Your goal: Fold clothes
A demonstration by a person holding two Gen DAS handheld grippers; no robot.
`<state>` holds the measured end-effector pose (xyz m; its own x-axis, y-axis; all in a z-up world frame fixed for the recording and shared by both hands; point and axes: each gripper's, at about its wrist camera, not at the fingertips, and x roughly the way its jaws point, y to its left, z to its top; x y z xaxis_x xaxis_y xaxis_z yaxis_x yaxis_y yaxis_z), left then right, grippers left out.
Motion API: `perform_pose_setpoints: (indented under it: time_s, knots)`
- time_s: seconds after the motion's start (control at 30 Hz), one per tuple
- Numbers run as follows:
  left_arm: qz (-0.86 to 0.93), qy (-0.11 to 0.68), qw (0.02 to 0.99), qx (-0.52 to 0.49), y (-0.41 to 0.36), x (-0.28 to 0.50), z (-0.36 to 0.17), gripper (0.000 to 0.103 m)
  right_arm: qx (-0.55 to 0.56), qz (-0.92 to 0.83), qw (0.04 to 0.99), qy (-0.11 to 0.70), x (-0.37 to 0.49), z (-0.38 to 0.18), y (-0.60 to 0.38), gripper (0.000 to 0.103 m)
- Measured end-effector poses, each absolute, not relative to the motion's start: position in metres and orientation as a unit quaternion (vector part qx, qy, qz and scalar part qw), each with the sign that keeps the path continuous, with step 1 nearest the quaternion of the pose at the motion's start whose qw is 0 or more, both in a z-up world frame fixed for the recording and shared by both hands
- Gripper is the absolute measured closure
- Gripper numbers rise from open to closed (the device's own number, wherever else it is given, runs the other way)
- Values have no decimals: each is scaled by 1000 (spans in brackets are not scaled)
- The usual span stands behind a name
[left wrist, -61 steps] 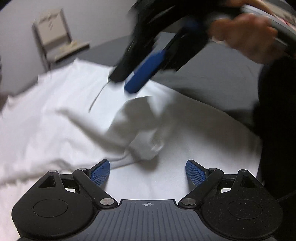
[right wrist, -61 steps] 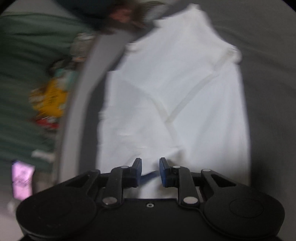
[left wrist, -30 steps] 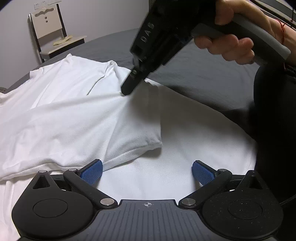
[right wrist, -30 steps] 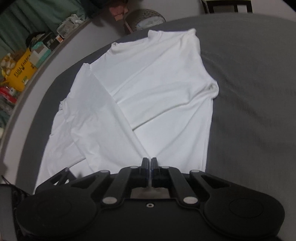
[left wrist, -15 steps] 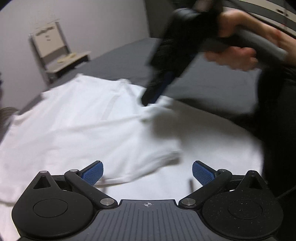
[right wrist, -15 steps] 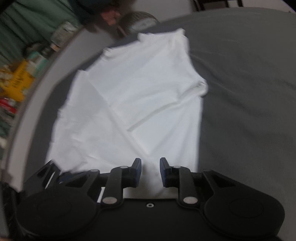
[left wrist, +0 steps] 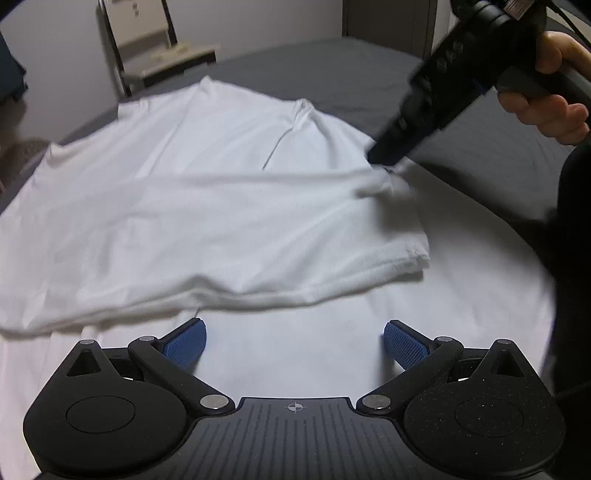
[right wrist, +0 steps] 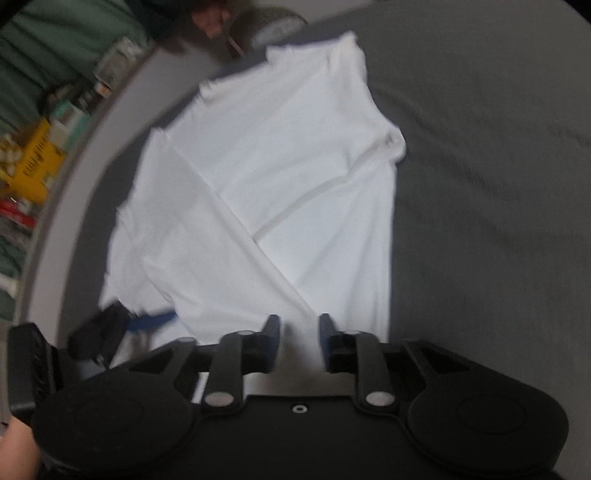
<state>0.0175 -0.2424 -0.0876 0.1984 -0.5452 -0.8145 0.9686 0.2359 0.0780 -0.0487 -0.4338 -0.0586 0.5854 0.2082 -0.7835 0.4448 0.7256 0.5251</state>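
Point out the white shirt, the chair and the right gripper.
white shirt (left wrist: 207, 206): left wrist view, on the folded-over layer.
chair (left wrist: 147, 33): left wrist view, on its backrest.
right gripper (right wrist: 297, 341): right wrist view, between the open fingertips.

A home bedroom: grey-sheeted bed (left wrist: 332, 66), chair (left wrist: 147, 44) by the wall, cluttered shelf (right wrist: 33, 155).

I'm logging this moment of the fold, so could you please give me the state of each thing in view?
White shirt: lying on the bed, one side folded over the body.
Left gripper: open wide, empty, above the shirt.
Right gripper: slightly open, holding nothing.
Grey bed cover: spread beneath the shirt.
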Motion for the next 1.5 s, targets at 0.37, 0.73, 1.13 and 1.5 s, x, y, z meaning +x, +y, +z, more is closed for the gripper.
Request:
perform_pose_setpoints:
  time_s: [0.37, 0.73, 1.13, 1.5]
  knots:
    - [-344, 411, 817, 211, -126, 112, -39, 0, 286, -16, 871, 398, -5, -51, -384, 67]
    - [-326, 378, 823, 271, -169, 137, -79, 49, -82, 28, 938, 335, 27, -48, -241, 67]
    - [-389, 331, 822, 252, -173, 124, -75, 50, -239, -19, 918, 316, 72, -80, -182, 69]
    - [-405, 339, 825, 203, -177, 142, -82, 59, -234, -34, 924, 301, 78, -87, -185, 96]
